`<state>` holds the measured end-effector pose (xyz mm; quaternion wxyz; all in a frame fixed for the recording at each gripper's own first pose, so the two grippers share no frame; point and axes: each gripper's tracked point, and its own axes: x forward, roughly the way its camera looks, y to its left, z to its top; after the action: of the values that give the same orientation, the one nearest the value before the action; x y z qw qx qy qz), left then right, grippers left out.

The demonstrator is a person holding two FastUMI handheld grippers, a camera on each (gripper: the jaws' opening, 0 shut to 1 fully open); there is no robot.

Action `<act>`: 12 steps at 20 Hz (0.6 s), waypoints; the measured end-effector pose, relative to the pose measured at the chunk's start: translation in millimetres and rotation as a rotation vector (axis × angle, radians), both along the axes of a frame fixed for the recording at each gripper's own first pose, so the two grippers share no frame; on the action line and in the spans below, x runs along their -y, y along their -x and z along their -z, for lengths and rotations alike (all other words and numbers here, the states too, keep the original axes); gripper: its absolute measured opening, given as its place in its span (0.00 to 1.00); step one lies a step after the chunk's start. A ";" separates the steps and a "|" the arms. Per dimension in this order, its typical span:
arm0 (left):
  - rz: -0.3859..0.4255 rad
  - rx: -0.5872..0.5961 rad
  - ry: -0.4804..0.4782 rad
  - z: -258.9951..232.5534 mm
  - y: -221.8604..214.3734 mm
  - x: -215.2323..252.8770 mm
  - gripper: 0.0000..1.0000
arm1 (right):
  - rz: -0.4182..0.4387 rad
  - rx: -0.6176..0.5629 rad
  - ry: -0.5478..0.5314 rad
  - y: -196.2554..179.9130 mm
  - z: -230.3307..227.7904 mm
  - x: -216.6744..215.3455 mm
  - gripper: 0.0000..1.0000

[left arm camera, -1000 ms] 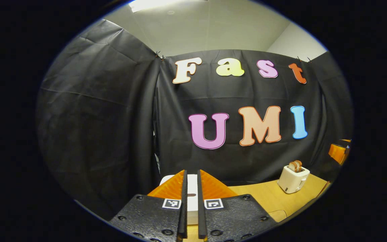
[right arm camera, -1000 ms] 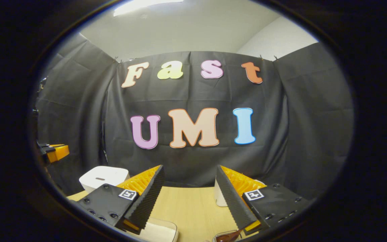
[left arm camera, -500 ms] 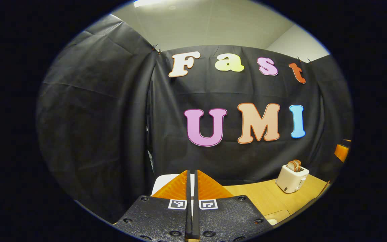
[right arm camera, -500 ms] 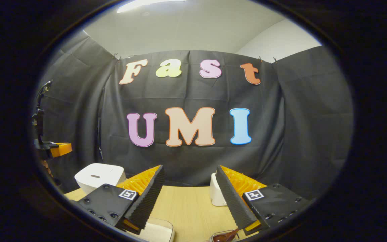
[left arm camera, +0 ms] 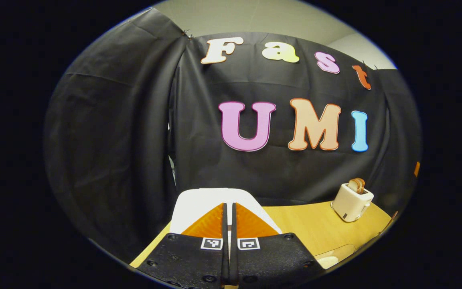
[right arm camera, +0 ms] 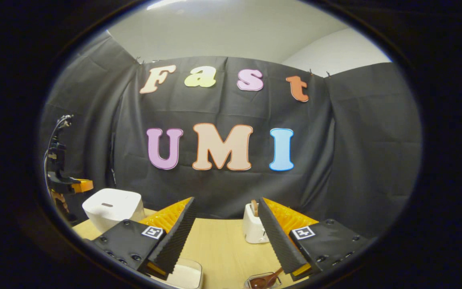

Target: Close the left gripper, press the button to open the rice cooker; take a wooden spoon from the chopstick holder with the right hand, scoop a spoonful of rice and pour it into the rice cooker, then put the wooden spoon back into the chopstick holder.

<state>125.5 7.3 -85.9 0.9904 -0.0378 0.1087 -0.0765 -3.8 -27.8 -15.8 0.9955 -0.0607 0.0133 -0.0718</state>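
At lower centre of the left gripper view, your left gripper (left arm camera: 229, 224) has finished closing and dipped toward the cooker (left arm camera: 215, 200), button press next; right gripper (right arm camera: 225, 233) stays open.

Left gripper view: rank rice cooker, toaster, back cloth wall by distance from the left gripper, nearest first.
1. White rice cooker: directly ahead of the shut left gripper, just beyond its jaws.
2. Cream toaster with bread slices: far right on the wooden table.
3. Black cloth wall: behind both.
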 end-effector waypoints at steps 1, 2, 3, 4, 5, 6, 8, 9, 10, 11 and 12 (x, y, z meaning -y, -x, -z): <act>0.006 -0.018 0.007 7.7 -5.2 -0.4 0.00 | 0.005 -0.004 0.007 0.4 1.7 0.2 1.00; 0.012 -0.041 0.011 17.0 -8.4 0.5 0.00 | 0.012 -0.008 0.009 0.4 2.7 0.0 1.00; 0.021 -0.060 0.015 24.9 -11.1 0.8 0.00 | 0.017 -0.012 0.007 0.5 5.2 -1.8 1.00; 0.026 -0.082 0.016 34.7 -14.5 0.2 0.00 | 0.022 -0.018 0.007 1.1 7.7 -3.2 1.00; 0.033 -0.097 0.018 41.0 -18.2 0.8 0.00 | 0.027 -0.027 0.009 1.0 10.6 -4.4 1.00; 0.039 -0.110 0.019 49.1 -21.4 1.7 0.00 | 0.033 -0.035 0.015 1.2 13.4 -4.5 1.00; 0.051 -0.133 0.016 62.0 -27.5 2.2 0.00 | 0.046 -0.051 0.026 3.2 17.1 -3.3 1.00; 0.056 -0.143 0.018 65.9 -29.3 3.4 0.00 | 0.055 -0.054 0.029 4.2 17.9 -2.5 1.00; 0.062 -0.156 0.017 72.3 -30.6 4.1 0.00 | 0.063 -0.054 0.029 5.7 16.4 -1.5 1.00; 0.068 -0.170 0.018 78.2 -31.7 5.3 0.00 | 0.064 -0.048 0.022 6.3 14.8 -1.7 1.00; 0.075 -0.184 0.021 82.8 -33.2 7.2 0.00 | 0.067 -0.039 0.018 6.3 9.9 -2.4 1.00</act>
<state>158.7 0.1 -168.7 0.9722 -0.0508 0.1999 -0.1109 -10.1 -25.3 -25.7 0.9915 -0.0706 0.0342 -0.1040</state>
